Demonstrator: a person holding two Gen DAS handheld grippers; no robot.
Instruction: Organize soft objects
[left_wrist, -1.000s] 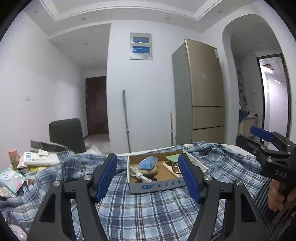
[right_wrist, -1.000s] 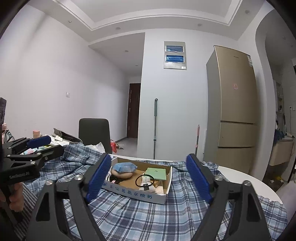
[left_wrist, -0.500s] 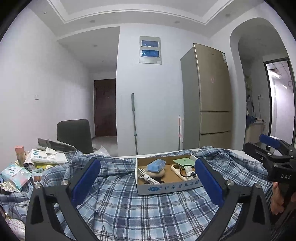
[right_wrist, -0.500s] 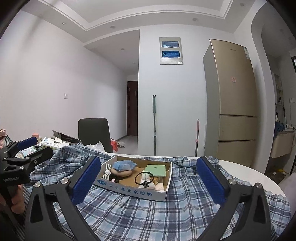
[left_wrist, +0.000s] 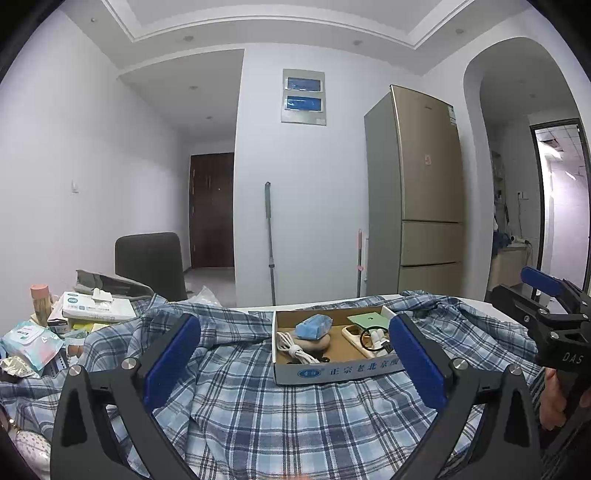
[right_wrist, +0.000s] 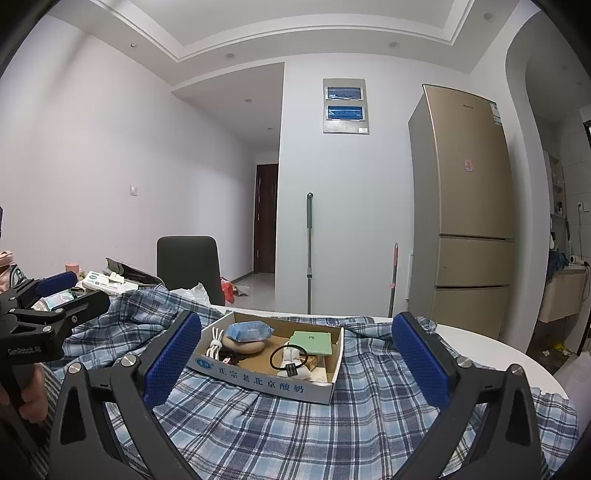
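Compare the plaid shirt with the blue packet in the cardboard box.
The plaid shirt is large and spread rumpled over the table; the blue packet is small and compact. The shirt lies under the cardboard box; the packet sits inside it, on a tan pad. The shirt is checked; the packet plain. Both look soft.

Blue plaid shirt (left_wrist: 280, 413): lower part cut off by the bottom edge in both wrist views; it hides most of the white table (right_wrist: 491, 347), only the far right rim bare.

Cardboard box (right_wrist: 258, 380): near wall hides the bottoms of its contents; printed characters on it too small to read.

Person's hand (left_wrist: 554, 402) mostly behind a gripper handle at the right edge.

Packets (left_wrist: 29, 343) at far left partly cropped, labels illegible.
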